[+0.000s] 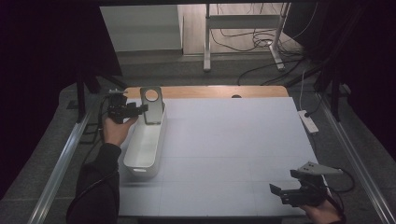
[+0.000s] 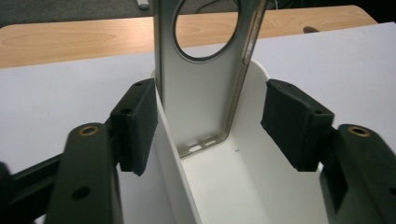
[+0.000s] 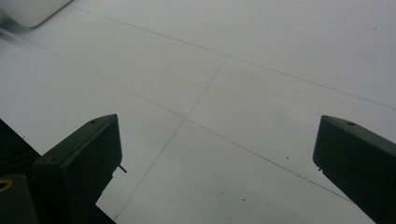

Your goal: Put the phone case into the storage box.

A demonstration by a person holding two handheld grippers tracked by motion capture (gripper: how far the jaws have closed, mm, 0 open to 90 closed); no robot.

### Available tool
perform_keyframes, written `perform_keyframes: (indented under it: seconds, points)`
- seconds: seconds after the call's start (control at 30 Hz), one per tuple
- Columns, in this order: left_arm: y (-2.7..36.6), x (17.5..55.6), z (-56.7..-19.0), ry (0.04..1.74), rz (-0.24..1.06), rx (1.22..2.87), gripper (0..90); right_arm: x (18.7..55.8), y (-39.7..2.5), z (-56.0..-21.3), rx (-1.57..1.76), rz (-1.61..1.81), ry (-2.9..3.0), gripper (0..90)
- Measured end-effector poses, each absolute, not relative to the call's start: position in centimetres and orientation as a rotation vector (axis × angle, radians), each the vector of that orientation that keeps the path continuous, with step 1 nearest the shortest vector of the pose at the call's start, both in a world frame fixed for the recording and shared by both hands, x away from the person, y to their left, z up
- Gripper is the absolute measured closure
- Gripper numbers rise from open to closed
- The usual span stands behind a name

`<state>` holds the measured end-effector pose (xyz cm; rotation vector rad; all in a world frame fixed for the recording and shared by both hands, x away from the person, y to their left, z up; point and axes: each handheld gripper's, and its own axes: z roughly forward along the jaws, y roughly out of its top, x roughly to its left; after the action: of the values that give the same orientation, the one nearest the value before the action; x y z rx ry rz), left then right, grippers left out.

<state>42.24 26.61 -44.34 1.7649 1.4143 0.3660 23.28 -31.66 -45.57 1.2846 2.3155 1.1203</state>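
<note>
Your left gripper (image 1: 140,109) sits at the far end of the white bin (image 1: 140,161), which lies lengthwise on the left part of the white table (image 1: 233,149). The grey phone case (image 1: 152,105) stands upright in that far end of the bin, its bottom edge down on the bin floor and its round camera cut-out at the top. In the left gripper view, the phone case (image 2: 201,93) rises between your two jaws, which are spread wide. The left jaw pad is just beside the case's left edge and outside the bin wall (image 2: 170,154); whether it touches is not clear. The right jaw pad is well apart from the case's right edge. So your left gripper (image 2: 210,126) is released and straddles the case without gripping it.

Your right gripper (image 1: 285,193) is at the near right corner of the table, well apart from the bin and the case. In the right gripper view, your right gripper (image 3: 217,154) has its jaws spread wide over bare white table (image 3: 233,70), holding nothing. A corner of the bin (image 3: 32,11) shows at the top left of that view.
</note>
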Motion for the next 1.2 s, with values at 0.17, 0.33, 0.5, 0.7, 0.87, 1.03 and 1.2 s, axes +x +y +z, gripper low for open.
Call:
perform_keyframes:
  seconds: [0.17,0.33,0.5,0.7,0.87,1.03,1.2]
  points:
    - [26.3,41.8,-44.4,1.384,0.385,1.784,27.4,23.3,-31.7,-45.6,1.284,1.118,2.318,1.3]
    - [26.0,41.4,-44.5,1.374,0.393,1.801,20.3,23.3,-31.6,-45.6,1.285,1.117,2.318,1.4]
    - [25.7,41.0,-44.3,1.352,0.381,1.804,14.2,23.3,-31.6,-45.6,1.284,1.116,2.320,1.5]
    - [25.1,40.2,-44.1,1.292,0.355,1.819,7.3,23.3,-31.6,-45.6,1.284,1.115,2.322,1.5]
    - [24.6,39.7,-44.1,1.276,0.363,1.866,4.6,23.3,-31.6,-45.6,1.284,1.114,2.323,1.5]
    - [24.2,38.9,-44.0,1.244,0.382,1.905,3.1,23.3,-31.6,-45.6,1.281,1.114,2.324,1.5]
    - [23.7,38.2,-44.0,1.224,0.399,1.937,2.6,23.3,-31.6,-45.6,1.281,1.112,2.324,1.5]
